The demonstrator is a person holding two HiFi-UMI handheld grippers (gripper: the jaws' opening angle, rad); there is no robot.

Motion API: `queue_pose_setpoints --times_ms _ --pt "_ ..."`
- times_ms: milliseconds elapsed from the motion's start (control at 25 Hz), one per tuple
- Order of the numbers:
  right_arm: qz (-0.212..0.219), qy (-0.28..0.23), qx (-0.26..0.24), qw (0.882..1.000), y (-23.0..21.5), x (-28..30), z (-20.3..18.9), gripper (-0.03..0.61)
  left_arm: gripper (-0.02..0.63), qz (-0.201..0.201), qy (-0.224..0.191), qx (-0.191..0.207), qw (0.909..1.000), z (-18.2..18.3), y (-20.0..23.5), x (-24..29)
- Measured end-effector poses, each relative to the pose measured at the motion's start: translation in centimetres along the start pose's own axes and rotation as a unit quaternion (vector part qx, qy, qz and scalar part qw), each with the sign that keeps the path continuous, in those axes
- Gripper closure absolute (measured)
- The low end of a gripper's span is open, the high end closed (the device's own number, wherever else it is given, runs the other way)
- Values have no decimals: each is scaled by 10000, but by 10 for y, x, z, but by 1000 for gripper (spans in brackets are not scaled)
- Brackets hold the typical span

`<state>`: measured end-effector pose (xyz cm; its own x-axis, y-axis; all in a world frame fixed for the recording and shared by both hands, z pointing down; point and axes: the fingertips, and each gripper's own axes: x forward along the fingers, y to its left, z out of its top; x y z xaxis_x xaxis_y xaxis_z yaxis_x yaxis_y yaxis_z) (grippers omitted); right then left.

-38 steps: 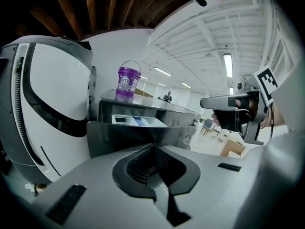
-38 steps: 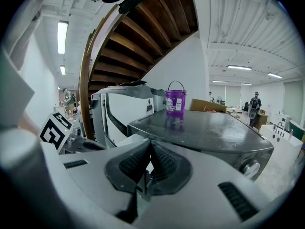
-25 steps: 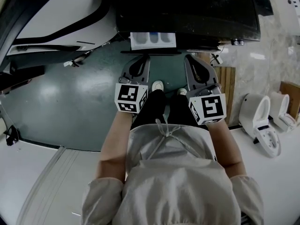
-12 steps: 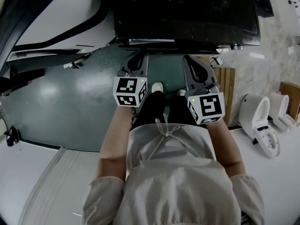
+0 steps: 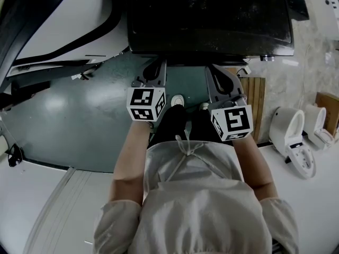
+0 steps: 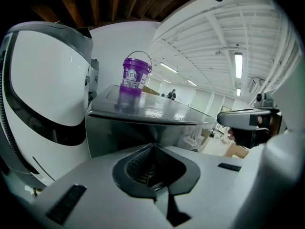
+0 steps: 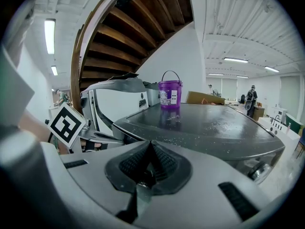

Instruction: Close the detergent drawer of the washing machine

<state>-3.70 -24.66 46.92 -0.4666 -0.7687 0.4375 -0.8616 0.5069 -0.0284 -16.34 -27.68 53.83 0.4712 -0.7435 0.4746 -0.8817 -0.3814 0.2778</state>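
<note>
in front of the dark-topped washing machine [image 5: 212,15], the left gripper [image 5: 157,65] and right gripper [image 5: 216,69] each have their jaws pressed together on nothing. the detergent drawer [image 6: 121,135] sits flush in the machine's front at the left gripper's 12 o'clock. a purple bucket [image 6: 135,75] stands on top.

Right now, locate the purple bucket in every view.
Head view: not in it.
Left gripper view: purple bucket left of centre in the upper half, standing on the machine.
Right gripper view: purple bucket just above centre, on the same surface.
Shared landmark: the dark washing machine top.
</note>
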Motion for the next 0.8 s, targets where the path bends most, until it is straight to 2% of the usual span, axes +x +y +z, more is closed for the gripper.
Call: queue_pose_setpoints --times_ms 200,480,680,800 --pt "-31 19 31 10000 -2 8 0 572 595 90 -82 -188 9997 0 1 0" --pt "-10 40 8 10000 -5 14 3 572 595 101 -142 -149 9997 3 3 4" --pt "-1 44 -10 10000 -3 14 3 572 595 86 -169 -268 9995 3 4 5" --pt "-11 26 -25 10000 -2 12 5 572 595 47 -163 -187 9997 3 3 5"
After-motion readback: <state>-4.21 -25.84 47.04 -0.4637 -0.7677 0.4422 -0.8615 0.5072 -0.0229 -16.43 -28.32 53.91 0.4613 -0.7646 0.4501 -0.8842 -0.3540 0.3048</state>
